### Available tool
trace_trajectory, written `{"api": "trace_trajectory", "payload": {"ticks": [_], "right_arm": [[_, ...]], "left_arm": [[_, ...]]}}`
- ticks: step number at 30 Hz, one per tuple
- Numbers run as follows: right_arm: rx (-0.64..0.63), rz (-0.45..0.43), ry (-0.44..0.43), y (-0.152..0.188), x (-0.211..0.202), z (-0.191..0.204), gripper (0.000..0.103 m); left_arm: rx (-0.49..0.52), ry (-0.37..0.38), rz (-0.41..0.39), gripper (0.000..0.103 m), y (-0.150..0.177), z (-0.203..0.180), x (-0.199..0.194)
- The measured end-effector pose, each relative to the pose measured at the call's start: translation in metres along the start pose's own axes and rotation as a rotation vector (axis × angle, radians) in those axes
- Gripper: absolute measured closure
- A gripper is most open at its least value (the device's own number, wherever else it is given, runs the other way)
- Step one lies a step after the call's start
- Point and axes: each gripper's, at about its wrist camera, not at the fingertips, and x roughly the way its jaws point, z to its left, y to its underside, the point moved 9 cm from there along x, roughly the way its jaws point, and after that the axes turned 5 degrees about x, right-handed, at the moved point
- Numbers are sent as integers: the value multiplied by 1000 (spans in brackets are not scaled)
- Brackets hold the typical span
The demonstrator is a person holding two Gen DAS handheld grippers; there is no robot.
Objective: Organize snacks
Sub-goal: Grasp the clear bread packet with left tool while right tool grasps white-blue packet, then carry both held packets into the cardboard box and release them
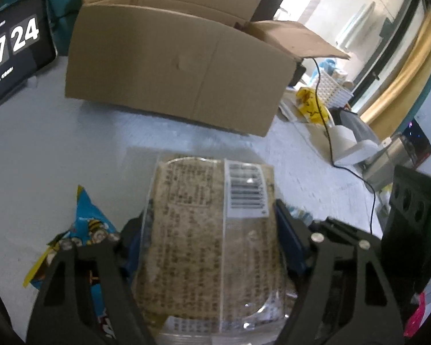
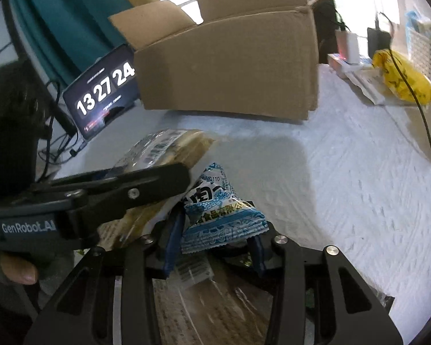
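A clear-wrapped packet of brown crackers (image 1: 212, 230) with a barcode label sits between the blue pads (image 1: 290, 238) of my left gripper (image 1: 212, 238), which presses on both its sides. Beside it on the left lies a blue snack bag with cartoon bees (image 1: 92, 230). My right gripper (image 2: 215, 244) is shut on a blue-and-white printed pouch (image 2: 224, 218), held just above the white table (image 2: 344, 187). In the right wrist view the left gripper's finger (image 2: 146, 184) reaches in from the left with the cracker packet (image 2: 169, 146). An open cardboard box (image 1: 169, 66) (image 2: 230, 66) stands behind.
A tablet showing a clock (image 2: 103, 97) leans left of the box. A yellow bag (image 2: 402, 77), a white basket (image 1: 333, 89) and a black cable (image 1: 324, 115) crowd the right side. Another brown wrapped packet (image 2: 215, 310) lies under the right gripper. A hand (image 2: 20, 270) holds the left gripper.
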Motion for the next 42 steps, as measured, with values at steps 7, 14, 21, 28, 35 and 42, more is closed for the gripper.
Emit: {"api": "trace_trajectory", "payload": {"ticks": [7,14,21,28,35,42], "right_arm": [[-2,-49,4,-6,-18,-3,60],[-6,-97,53,-16,-39,-11,60],[-21,-132,80,-29,-57,-9,60],[-38,-167,91,-53,-68,-1,60],[-76,-195,97,-82,-72,9,60],[-123,-236,94,-116,-77,20,60]], "left_arm": [[43,-4,-34,27,-6,-9,-19],[74,-49,-96,27,-18,-2,-47],[81,-85,-136,27,-27,11,-65],[109,-118,-171,27,-38,20,-79],[126,-122,-211,27,-60,25,-91],[142,-135,-254,26,-88,28,-100]]}}
